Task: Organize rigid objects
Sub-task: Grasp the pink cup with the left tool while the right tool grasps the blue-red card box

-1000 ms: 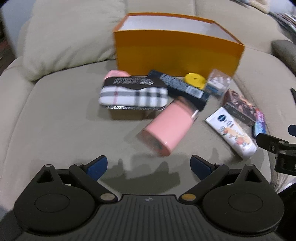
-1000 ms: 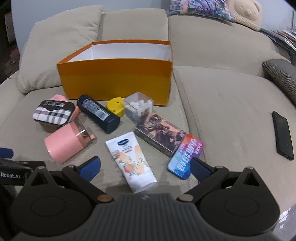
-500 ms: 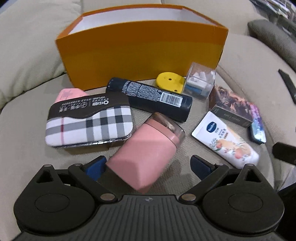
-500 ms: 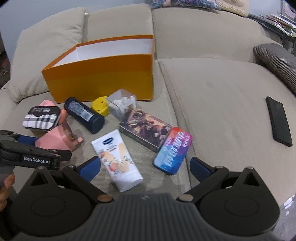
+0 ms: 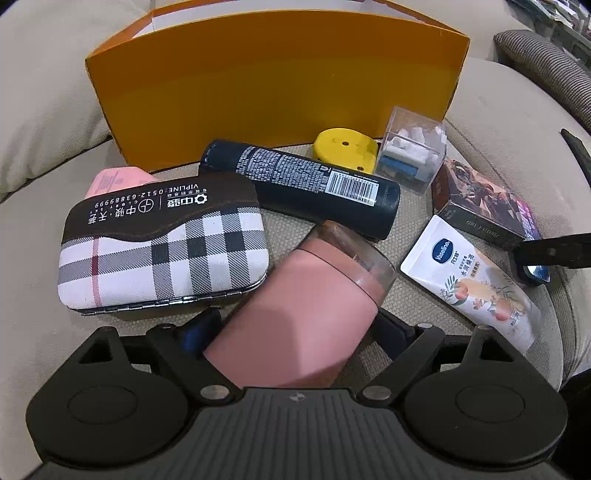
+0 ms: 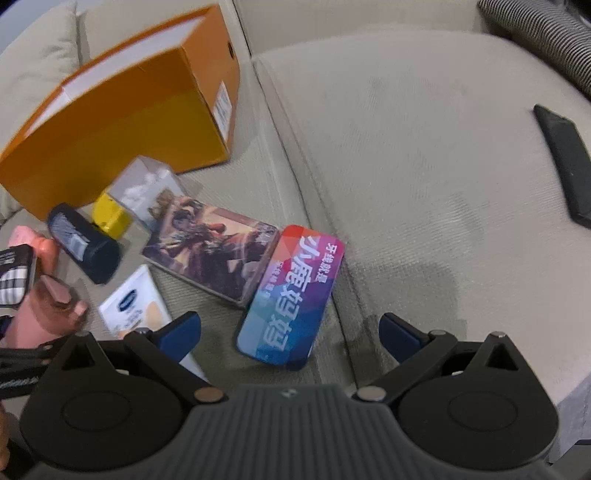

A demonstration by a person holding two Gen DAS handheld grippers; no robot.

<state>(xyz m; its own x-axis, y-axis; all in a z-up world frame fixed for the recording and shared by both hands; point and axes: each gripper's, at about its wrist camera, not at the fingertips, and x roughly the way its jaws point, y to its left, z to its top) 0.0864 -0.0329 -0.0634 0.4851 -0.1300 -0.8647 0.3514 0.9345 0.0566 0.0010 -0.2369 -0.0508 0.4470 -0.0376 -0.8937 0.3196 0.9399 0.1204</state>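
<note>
A pink tumbler with a clear lid lies on its side on the beige sofa. Its base sits between the fingers of my left gripper, which is open around it. Beside it lie a plaid case, a dark blue can, a yellow tape measure, a clear plastic box, a brown card box and a Vaseline tube. My right gripper is open, low over the near end of a colourful tin. The open orange box stands behind the pile.
A black phone lies on the right seat cushion. A striped cushion sits at the far right. The seam between the seat cushions runs just right of the pile. A pale pillow leans left of the orange box.
My left gripper has moved forward until the pink tumbler sits between its fingers. My right gripper has dropped forward and to the right, down to the colourful tin.
</note>
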